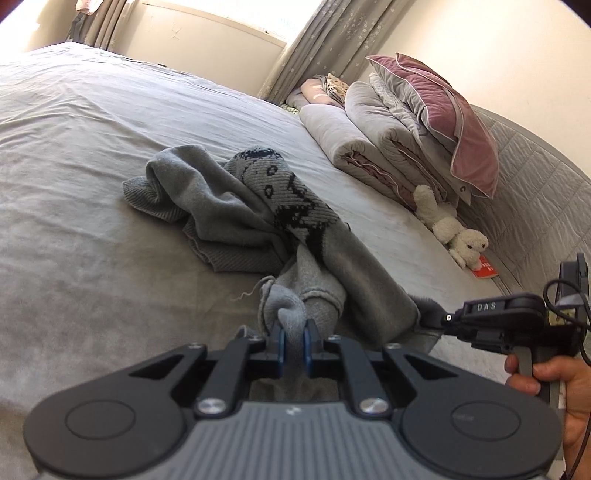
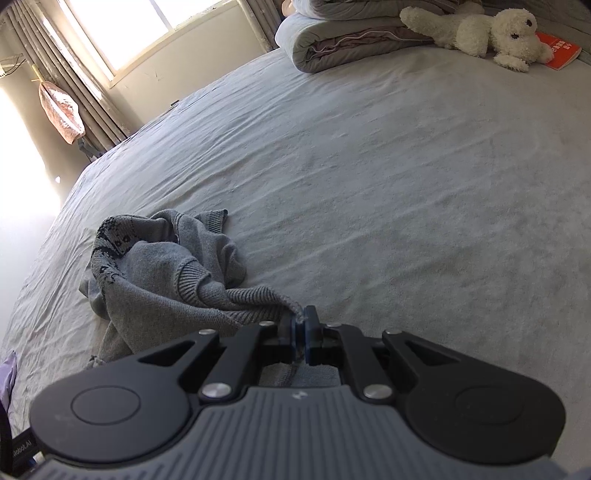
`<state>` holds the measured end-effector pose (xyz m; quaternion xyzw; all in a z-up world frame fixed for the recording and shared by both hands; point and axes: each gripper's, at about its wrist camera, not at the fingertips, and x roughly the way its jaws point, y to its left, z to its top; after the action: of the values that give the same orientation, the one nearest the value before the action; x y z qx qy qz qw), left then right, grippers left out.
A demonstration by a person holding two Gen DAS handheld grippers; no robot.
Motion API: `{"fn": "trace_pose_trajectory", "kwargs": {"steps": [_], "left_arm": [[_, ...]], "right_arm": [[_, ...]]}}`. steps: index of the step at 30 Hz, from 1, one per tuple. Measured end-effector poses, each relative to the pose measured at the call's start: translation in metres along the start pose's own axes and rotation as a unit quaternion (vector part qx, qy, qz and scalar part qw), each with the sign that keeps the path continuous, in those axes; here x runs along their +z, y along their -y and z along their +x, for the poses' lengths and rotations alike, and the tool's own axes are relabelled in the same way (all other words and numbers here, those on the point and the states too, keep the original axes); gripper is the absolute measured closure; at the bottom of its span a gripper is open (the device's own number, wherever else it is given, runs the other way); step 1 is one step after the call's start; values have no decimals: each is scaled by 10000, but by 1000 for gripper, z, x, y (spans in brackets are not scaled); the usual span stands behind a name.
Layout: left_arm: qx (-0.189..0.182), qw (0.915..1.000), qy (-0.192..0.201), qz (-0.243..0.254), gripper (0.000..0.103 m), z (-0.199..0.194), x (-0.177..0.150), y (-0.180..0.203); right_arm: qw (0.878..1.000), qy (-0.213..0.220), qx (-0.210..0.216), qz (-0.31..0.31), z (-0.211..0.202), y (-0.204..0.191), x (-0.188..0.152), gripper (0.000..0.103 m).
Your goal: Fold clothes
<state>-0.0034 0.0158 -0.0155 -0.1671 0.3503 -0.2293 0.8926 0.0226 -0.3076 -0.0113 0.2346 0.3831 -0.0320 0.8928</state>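
**Ana:** Closest to the lens, the left gripper (image 1: pixel 293 338) has its blue pads squeezed onto a small bunched nub of the crumpled grey knitted sweater with the dark patterned panel (image 1: pixel 236 210). That bite looks thin to me.

**Ben:** Agreed. The right gripper (image 2: pixel 302 325) is nipped just as tightly onto a ribbed edge of the same sweater, with only a frayed tip showing between its pads. If either hand pulls hard, I think that tip could slide out.

**Ana:** And the garment itself lies in a twisted heap on the wide grey bedsheet (image 2: pixel 406 184), near the front of the bed, not spread at all. I cannot tell whether the two held points are matching corners.

**Ben:** That is my worry. If they are not, lifting would likely leave it hanging twisted, sleeves tangled inside.

**Ana:** A loose thread (image 1: pixel 248 291) also trails off the knit beside the left pads; dragging across the sheet might snag or stretch it.

**Ben:** The white plush toy (image 2: pixel 498 33) and folded quilts (image 1: pixel 373 147) sit well apart, so they seem no hazard.
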Motion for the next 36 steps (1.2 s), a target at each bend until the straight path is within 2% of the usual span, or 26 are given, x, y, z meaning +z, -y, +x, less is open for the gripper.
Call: {"fn": "trace_pose_trajectory", "kwargs": {"steps": [4, 5, 6, 8, 10, 13, 15, 19, 21, 26, 28, 30, 32, 35, 36], "left_arm": [[-86, 9998, -177, 79, 94, -2, -10, 4], [-137, 9997, -206, 88, 94, -2, -12, 5], [-200, 9995, -235, 107, 94, -3, -14, 7], [-359, 9988, -266, 187, 94, -4, -17, 12], [-476, 9982, -269, 233, 94, -4, -19, 16], [-650, 9973, -248, 225, 94, -4, -19, 19], [-744, 9967, -237, 201, 94, -4, -18, 19], [-957, 9948, -265, 212, 94, -4, -18, 18], [-1047, 9935, -309, 314, 94, -4, -19, 19], [-1078, 9918, -407, 551, 94, -4, -21, 21], [-1017, 9922, -452, 564, 94, -2, -20, 19], [-945, 9926, -513, 558, 92, -1, -17, 17], [-947, 9920, -627, 546, 92, 0, -14, 12], [-924, 9922, -655, 523, 89, -2, -9, 4], [-908, 9926, -639, 495, 85, -3, -6, 1]], "right_arm": [[9998, 164, 7, -99, -5, -8, 1, 90], [9997, 219, 32, -131, -7, -10, 2, 86], [9994, 273, 125, -181, -10, -13, 2, 76], [9980, 304, 466, -306, -17, -21, 1, 59], [9938, 191, 999, -449, -22, -30, -2, 56], [9808, -275, 1829, -620, -23, -45, -12, 56], [9740, -598, 2062, -723, -18, -55, -21, 56], [9725, -1005, 1939, -815, 1, -66, -31, 56], [9723, -1189, 1906, -641, 11, -64, -33, 56], [9707, -1404, 1897, -459, 25, -65, -36, 56], [9702, -1436, 1862, -580, 27, -69, -38, 60], [9690, -1462, 1855, -728, 29, -75, -42, 82], [9690, -1449, 1827, -815, 29, -78, -44, 91], [9707, -1374, 1746, -911, 27, -79, -44, 93], [9714, -1351, 1724, -911, 27, -79, -43, 93]]}}
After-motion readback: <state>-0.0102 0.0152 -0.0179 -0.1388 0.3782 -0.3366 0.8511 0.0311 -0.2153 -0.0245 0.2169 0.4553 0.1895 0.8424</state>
